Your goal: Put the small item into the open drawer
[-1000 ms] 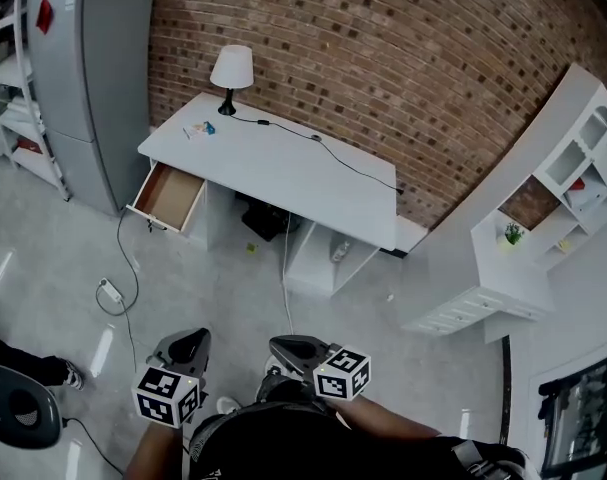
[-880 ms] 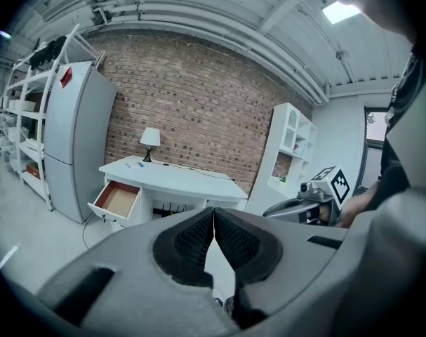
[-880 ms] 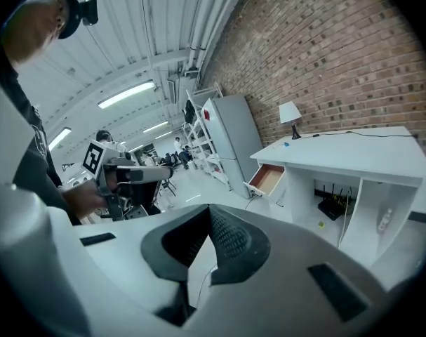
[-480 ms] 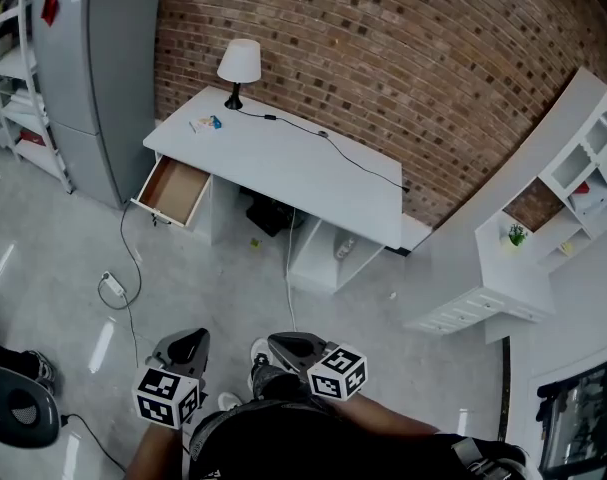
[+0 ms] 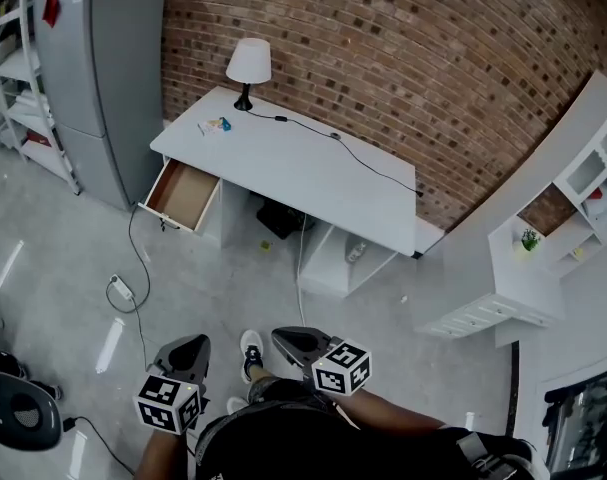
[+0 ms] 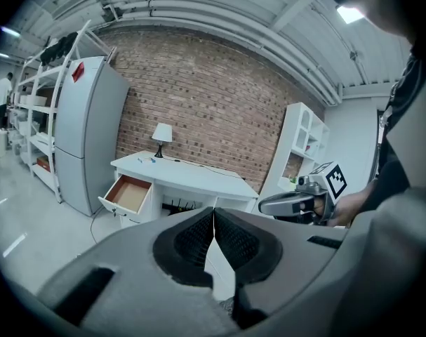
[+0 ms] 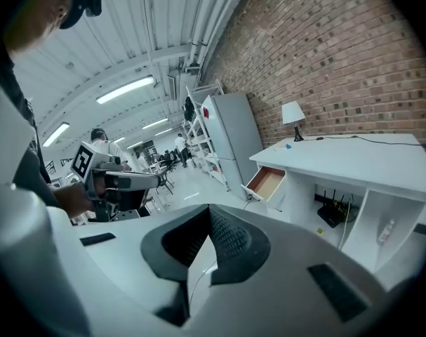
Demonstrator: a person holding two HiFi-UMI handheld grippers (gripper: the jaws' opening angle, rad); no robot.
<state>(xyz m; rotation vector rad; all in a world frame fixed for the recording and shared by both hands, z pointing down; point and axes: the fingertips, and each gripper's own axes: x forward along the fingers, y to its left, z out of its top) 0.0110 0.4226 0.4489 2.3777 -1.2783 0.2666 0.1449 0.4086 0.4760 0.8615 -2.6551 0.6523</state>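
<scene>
small item point(image 5: 219, 125) on desk point(image 5: 305, 174), drawer point(image 5: 181, 196) pulled open

White desk point(image 5: 303, 173) against a brick wall point(image 5: 433, 58); on top, lamp point(image 5: 248, 65) at the left corner, small items point(image 5: 217, 125) near it, black cable point(image 5: 353, 153) trailing across.

lamp point(image 5: 248, 63) on desk point(image 5: 313, 178) far corner | grey fridge point(image 5: 113, 68) left of desk | white shelf unit point(image 5: 558, 168) at right

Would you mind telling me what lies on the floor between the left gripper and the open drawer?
Head view: between the left gripper and the open drawer is grey floor, crossed by a black cable with a white adapter.
</scene>
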